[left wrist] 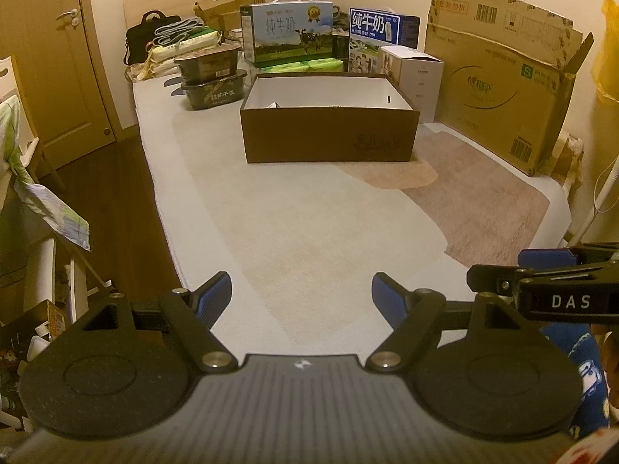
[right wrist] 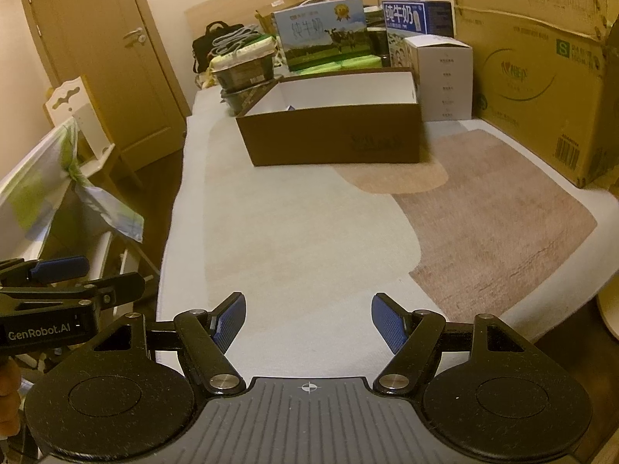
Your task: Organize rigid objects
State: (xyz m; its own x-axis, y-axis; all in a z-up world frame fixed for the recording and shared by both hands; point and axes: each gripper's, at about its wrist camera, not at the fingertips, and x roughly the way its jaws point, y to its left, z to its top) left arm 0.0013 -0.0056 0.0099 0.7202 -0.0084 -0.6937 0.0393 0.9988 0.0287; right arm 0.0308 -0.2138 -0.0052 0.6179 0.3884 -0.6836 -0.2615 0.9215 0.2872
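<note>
Bare bed surface [left wrist: 309, 232] lies open up to the brown box [left wrist: 329, 135]; cartons [left wrist: 499, 89] wall the right.

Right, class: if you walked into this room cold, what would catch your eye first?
The open brown box sits in the middle of the bed, white inside. Behind it stand two milk cartons, and a big cardboard box leans along the right wall. Both sets of tongs, left and right, hang open over the near end of the bed, holding nothing.

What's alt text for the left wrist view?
The left hand-held gripper hangs open and empty over a bed, facing an open brown box with milk cartons behind. The right hand-held gripper shows at the right edge.
</note>
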